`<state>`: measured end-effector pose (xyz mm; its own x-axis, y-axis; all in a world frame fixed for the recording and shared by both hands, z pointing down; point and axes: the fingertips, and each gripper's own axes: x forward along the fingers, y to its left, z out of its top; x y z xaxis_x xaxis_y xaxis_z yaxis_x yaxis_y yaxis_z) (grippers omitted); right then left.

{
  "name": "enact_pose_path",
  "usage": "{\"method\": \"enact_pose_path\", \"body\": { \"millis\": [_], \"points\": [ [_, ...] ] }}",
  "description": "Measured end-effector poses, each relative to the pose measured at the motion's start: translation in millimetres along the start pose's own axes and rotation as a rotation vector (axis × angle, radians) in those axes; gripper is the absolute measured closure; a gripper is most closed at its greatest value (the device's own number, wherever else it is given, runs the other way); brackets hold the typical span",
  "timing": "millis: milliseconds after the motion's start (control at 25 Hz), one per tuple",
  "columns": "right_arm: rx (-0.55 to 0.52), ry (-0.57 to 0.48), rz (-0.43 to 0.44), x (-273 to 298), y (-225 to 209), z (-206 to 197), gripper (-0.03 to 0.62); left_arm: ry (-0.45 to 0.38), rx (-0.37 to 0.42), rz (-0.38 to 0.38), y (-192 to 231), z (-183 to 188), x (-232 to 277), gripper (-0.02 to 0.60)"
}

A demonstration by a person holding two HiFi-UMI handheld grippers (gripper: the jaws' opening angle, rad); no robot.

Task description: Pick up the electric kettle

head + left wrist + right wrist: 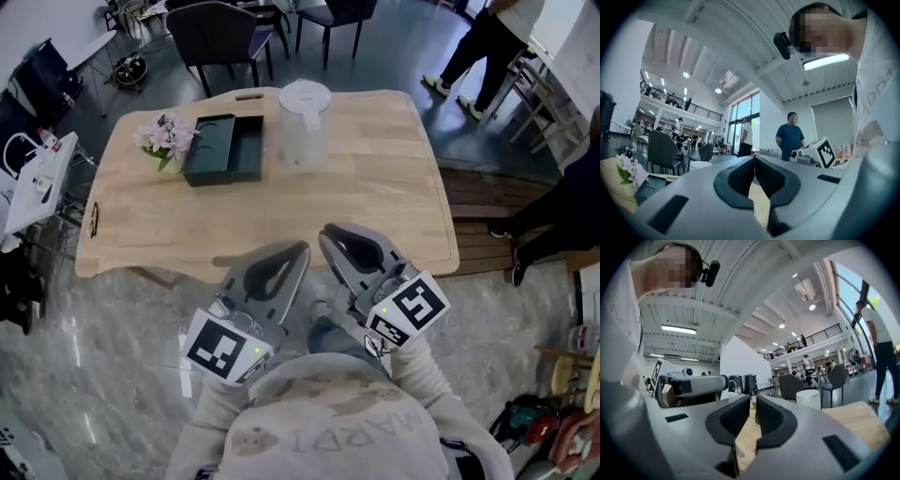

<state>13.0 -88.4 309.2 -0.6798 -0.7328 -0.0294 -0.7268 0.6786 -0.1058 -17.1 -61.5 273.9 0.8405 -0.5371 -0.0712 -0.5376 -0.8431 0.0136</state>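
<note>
The white electric kettle (305, 122) stands upright at the far middle of the light wooden table (375, 187). In the right gripper view the kettle (807, 399) shows as a white cylinder just right of the jaws. Both grippers hover side by side at the table's near edge, well short of the kettle. My left gripper (304, 249) is shut with its tips touching and nothing between them (753, 157). My right gripper (325, 232) is also shut and empty (752, 400).
A dark green tray (225, 148) and a small bunch of pink flowers (164, 137) sit to the left of the kettle. Dark chairs (220, 37) stand behind the table. People (487, 47) stand at the right by a wooden step (487, 202).
</note>
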Motion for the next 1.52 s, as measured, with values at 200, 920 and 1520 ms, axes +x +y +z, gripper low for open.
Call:
{"method": "enact_pose_path", "body": {
  "millis": [200, 920, 1520],
  "points": [
    [0.015, 0.039, 0.025, 18.3, -34.0, -9.3, 0.49, 0.007, -0.016, 0.015, 16.1, -3.1, 24.8, 0.569],
    [0.04, 0.2, 0.04, 103.3, -168.2, -66.0, 0.457, 0.101, -0.074, 0.077, 57.3, -24.1, 85.0, 0.569],
    [0.069, 0.31, 0.104, 151.1, -239.7, -111.7, 0.441, 0.148, -0.09, 0.113, 88.5, -41.6, 122.4, 0.569]
  ]
}}
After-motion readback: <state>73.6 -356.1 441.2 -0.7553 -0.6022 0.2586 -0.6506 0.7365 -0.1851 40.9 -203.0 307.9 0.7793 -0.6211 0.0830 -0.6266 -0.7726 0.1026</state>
